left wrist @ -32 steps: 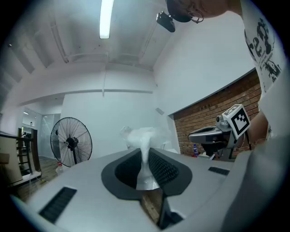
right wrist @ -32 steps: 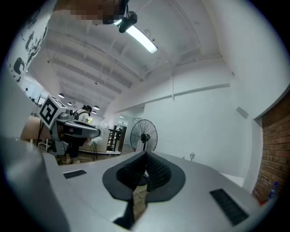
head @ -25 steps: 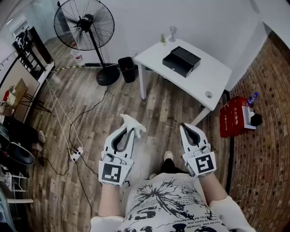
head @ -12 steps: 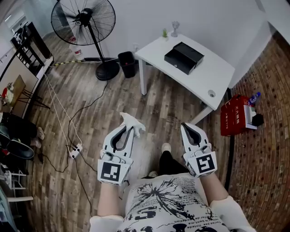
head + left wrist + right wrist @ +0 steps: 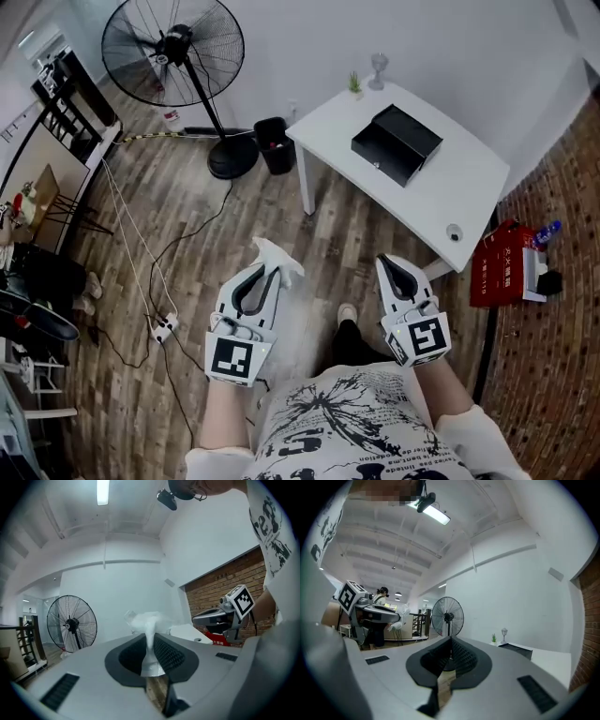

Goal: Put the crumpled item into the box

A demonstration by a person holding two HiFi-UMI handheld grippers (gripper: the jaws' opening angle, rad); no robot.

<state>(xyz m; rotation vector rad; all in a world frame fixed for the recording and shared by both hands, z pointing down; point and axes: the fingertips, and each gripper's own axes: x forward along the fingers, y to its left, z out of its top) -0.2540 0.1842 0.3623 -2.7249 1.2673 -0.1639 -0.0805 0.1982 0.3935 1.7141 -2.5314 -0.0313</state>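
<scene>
Pinching the crumpled item [image 5: 278,257] in my left claw [image 5: 269,272], right claw [image 5: 394,268] closed and empty, I'd grip firmly, hold level, and release only right above the black box [image 5: 397,143] on the white surface [image 5: 469,192] ahead.

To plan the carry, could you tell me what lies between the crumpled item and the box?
Head view: only wooden floor and the edge of the white table separate the crumpled item from the box.
</scene>
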